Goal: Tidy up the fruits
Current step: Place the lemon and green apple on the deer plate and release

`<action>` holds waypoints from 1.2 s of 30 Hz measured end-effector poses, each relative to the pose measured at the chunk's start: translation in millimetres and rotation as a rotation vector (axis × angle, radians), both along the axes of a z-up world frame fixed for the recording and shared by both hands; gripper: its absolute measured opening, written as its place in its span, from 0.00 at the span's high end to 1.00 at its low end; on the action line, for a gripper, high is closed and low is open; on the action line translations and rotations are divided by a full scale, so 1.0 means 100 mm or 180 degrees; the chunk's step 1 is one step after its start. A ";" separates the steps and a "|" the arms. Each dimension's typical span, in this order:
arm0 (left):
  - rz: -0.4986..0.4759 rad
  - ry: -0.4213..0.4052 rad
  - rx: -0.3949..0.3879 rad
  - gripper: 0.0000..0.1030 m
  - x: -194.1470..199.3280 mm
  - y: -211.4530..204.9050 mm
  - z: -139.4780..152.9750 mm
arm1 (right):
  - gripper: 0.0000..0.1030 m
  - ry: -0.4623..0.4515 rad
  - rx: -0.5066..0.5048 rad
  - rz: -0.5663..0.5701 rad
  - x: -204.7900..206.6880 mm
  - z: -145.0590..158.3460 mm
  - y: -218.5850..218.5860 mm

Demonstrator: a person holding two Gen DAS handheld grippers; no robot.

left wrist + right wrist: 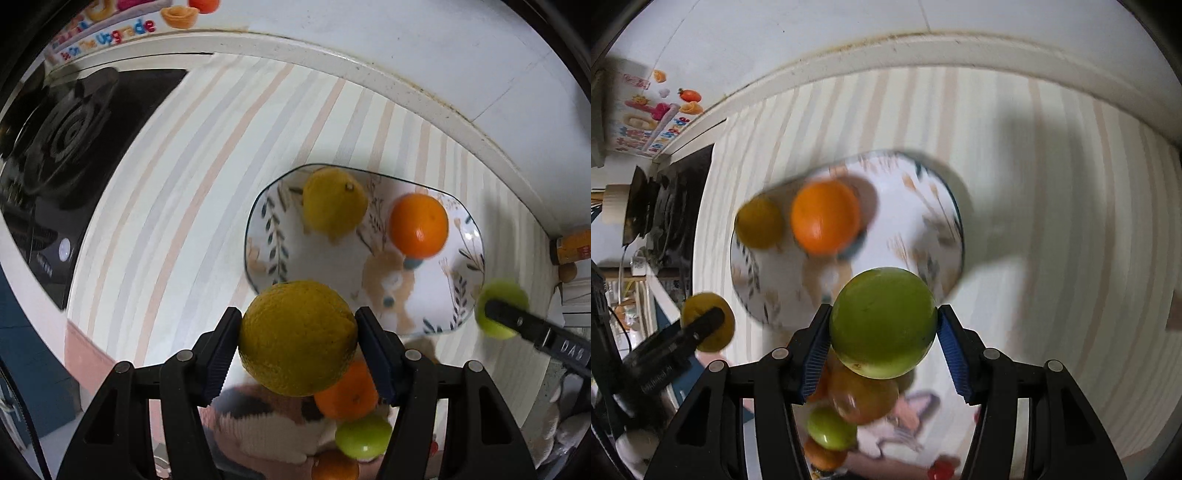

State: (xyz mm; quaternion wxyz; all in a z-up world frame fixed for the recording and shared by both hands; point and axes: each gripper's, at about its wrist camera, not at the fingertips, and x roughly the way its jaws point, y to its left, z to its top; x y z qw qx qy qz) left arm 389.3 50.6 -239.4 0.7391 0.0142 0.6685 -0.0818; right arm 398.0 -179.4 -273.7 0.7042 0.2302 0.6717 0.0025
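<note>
The left hand-held gripper clamps a yellow lemon near the patterned plate; the right hand-held gripper grips a green fruit. A second lemon and an orange sit on the plate. Only the left wrist view shows the stove far left on the striped surface.

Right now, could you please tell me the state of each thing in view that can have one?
Left claw: shut on a lemon, held off the table.
Right claw: shut on a green fruit, held off the table.
Plate: on the striped cloth, holding a second lemon and an orange.
Stove: no flame visible.
</note>
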 end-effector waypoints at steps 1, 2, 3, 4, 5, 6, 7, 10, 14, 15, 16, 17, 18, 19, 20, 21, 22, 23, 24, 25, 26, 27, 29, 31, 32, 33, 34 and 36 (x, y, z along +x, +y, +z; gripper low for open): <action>-0.0009 0.0033 0.0021 0.41 0.06 -0.01 -0.05 | 0.43 0.0023 -0.0024 0.0006 0.12 -0.03 0.01; -0.0001 0.0061 0.0038 0.41 0.12 -0.02 -0.10 | 0.43 0.0045 -0.0056 0.0011 0.19 -0.06 0.02; 0.0004 0.0079 0.0057 0.41 0.16 -0.06 -0.15 | 0.43 0.0065 -0.0091 0.0013 0.28 -0.09 0.02; -0.0007 0.0101 0.0072 0.41 0.22 -0.07 -0.21 | 0.43 0.0093 -0.0132 0.0028 0.37 -0.13 0.03; -0.0010 0.0134 0.0083 0.41 0.26 -0.08 -0.25 | 0.43 0.0116 -0.0163 0.0026 0.43 -0.18 0.02; 0.0007 0.0177 0.0086 0.41 0.30 -0.08 -0.30 | 0.43 0.0137 -0.0189 0.0021 0.50 -0.22 0.01; 0.0015 0.0206 0.0086 0.41 0.33 -0.09 -0.34 | 0.43 0.0160 -0.0212 0.0016 0.55 -0.26 0.00; 0.0027 0.0259 0.0090 0.40 0.37 -0.09 -0.42 | 0.43 0.0192 -0.0247 0.0002 0.64 -0.34 -0.02; 0.0003 0.0298 0.0096 0.40 0.44 -0.10 -0.51 | 0.42 0.0217 -0.0282 -0.0025 0.73 -0.44 -0.05; 0.0005 0.0303 0.0094 0.40 0.46 -0.09 -0.52 | 0.42 0.0210 -0.0296 -0.0047 0.75 -0.45 -0.06; 0.0008 0.0312 0.0093 0.40 0.48 -0.10 -0.52 | 0.42 0.0200 -0.0301 -0.0061 0.76 -0.45 -0.08; 0.0011 0.0321 0.0090 0.40 0.50 -0.10 -0.53 | 0.42 0.0183 -0.0275 -0.0087 0.77 -0.46 -0.10; 0.0008 0.0320 0.0091 0.40 0.50 -0.11 -0.54 | 0.42 0.0167 -0.0233 -0.0118 0.78 -0.47 -0.11; -0.0006 0.0317 0.0102 0.40 0.51 -0.11 -0.54 | 0.42 0.0168 -0.0203 -0.0140 0.76 -0.48 -0.14; -0.0021 0.0319 0.0121 0.40 0.52 -0.13 -0.54 | 0.42 0.0174 -0.0184 -0.0166 0.75 -0.49 -0.16; -0.0030 0.0326 0.0139 0.40 0.52 -0.13 -0.54 | 0.42 0.0167 -0.0156 -0.0189 0.74 -0.50 -0.18; -0.0024 0.0334 0.0146 0.40 0.53 -0.13 -0.54 | 0.42 0.0157 -0.0119 -0.0206 0.69 -0.49 -0.22; -0.0011 0.0345 0.0141 0.40 0.53 -0.12 -0.54 | 0.42 0.0154 -0.0095 -0.0216 0.68 -0.49 -0.24; 0.0012 0.0362 0.0120 0.40 0.54 -0.11 -0.54 | 0.40 0.0154 -0.0085 -0.0223 0.66 -0.49 -0.25; 0.0023 0.0367 0.0106 0.40 0.55 -0.10 -0.54 | 0.36 0.0158 -0.0068 -0.0220 0.62 -0.48 -0.29; 0.0038 0.0365 0.0080 0.40 0.55 -0.08 -0.53 | 0.33 0.0149 -0.0058 -0.0218 0.61 -0.46 -0.30; 0.0051 0.0361 0.0055 0.39 0.56 -0.07 -0.51 | 0.27 0.0127 -0.0049 -0.0218 0.60 -0.44 -0.31; 0.0040 0.0316 0.0038 0.36 0.58 -0.07 -0.46 | 0.23 0.0094 -0.0056 -0.0218 0.56 -0.37 -0.29; 0.0040 0.0253 0.0050 0.30 0.58 -0.05 -0.38 | 0.21 0.0067 -0.0091 -0.0197 0.54 -0.31 -0.26; 0.0048 0.0230 0.0036 0.27 0.58 -0.05 -0.35 | 0.19 0.0059 -0.0128 -0.0188 0.52 -0.27 -0.25; 0.0053 0.0217 0.0040 0.20 0.57 -0.06 -0.31 | 0.12 0.0044 -0.0169 -0.0172 0.50 -0.23 -0.25; 0.0056 0.0200 0.0056 0.16 0.57 -0.05 -0.28 | 0.08 0.0033 -0.0207 -0.0158 0.49 -0.20 -0.22; 0.0065 0.0146 0.0084 0.12 0.54 -0.01 -0.21 | 0.08 0.0016 -0.0299 -0.0118 0.41 -0.12 -0.19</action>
